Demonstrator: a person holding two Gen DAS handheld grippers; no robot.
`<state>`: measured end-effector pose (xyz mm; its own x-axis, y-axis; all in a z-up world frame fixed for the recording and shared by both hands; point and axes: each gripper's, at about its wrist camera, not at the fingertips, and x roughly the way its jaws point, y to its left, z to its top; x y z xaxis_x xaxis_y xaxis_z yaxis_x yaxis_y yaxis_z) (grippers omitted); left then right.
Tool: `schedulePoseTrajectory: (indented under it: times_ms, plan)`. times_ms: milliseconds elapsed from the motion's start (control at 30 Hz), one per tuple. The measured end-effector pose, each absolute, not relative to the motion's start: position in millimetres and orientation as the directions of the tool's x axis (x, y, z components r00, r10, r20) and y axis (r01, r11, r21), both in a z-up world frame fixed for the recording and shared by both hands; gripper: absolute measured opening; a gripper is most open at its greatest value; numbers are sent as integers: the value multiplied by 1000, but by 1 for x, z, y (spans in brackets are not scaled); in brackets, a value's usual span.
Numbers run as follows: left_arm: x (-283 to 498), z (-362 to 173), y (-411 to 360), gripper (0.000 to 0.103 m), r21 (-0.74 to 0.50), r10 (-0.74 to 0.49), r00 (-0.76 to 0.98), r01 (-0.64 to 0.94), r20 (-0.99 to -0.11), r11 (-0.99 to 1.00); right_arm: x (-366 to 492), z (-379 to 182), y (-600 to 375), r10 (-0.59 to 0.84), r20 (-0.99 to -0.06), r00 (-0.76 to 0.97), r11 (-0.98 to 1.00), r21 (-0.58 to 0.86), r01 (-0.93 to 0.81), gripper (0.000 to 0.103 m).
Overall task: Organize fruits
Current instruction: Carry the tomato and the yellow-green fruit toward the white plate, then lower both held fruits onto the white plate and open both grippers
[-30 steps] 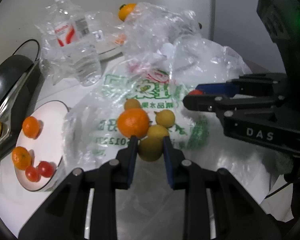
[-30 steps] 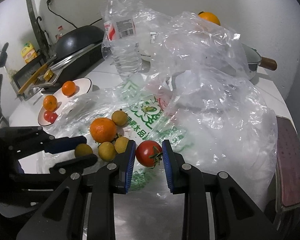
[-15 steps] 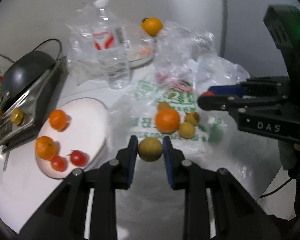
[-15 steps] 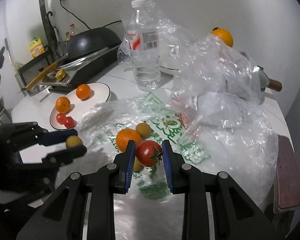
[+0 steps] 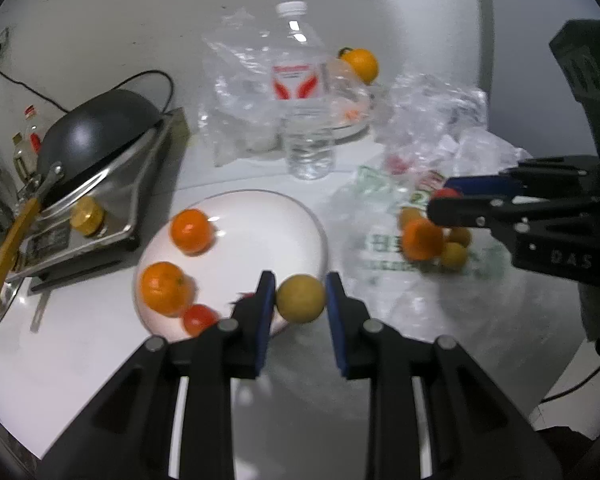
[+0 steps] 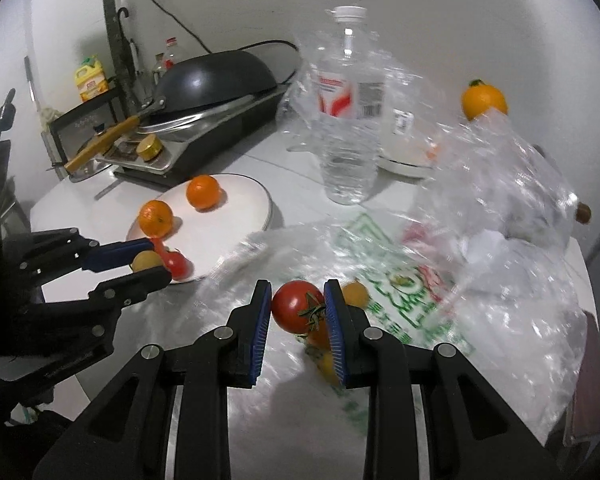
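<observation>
left gripper (image 5: 301, 298): clamped on a yellow-green fruit (image 5: 301, 298) squarely between its pads, over the near right rim of the white plate (image 5: 260, 232) | right gripper (image 6: 297, 306): clamped on a red tomato (image 6: 294, 306), above the printed plastic bag (image 6: 400, 280) | blur hides, perhaps, contact below

The left gripper (image 5: 301, 300) points down at a slant, and its 2 blue pads squeeze a round yellow fruit (image 5: 301, 298) between them. The right gripper (image 6: 298, 308) tilts down the same way. Its 2 pads pinch a red tomato (image 6: 296, 306), lifted up off the table.
</observation>
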<state>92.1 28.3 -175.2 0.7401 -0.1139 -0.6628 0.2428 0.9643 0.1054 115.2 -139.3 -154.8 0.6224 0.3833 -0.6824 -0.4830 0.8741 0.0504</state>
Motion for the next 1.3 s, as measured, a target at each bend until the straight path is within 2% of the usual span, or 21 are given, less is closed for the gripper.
schedulePoseTrajectory:
  times_ms: [867, 1167, 1300]
  plan:
    - [164, -197, 81, 27, 189, 2, 763, 158, -646, 969, 167, -161, -66, 418, -718, 556, 823, 40, -567, 29]
    - [184, -203, 94, 28, 167, 12, 748, 133, -664, 977, 192, -173, -47, 416, -742, 526, 809, 37, -587, 29]
    - [180, -197, 107, 30, 118, -17, 753, 126, -658, 985, 200, -178, -34, 414, -755, 507, 798, 33, -602, 29]
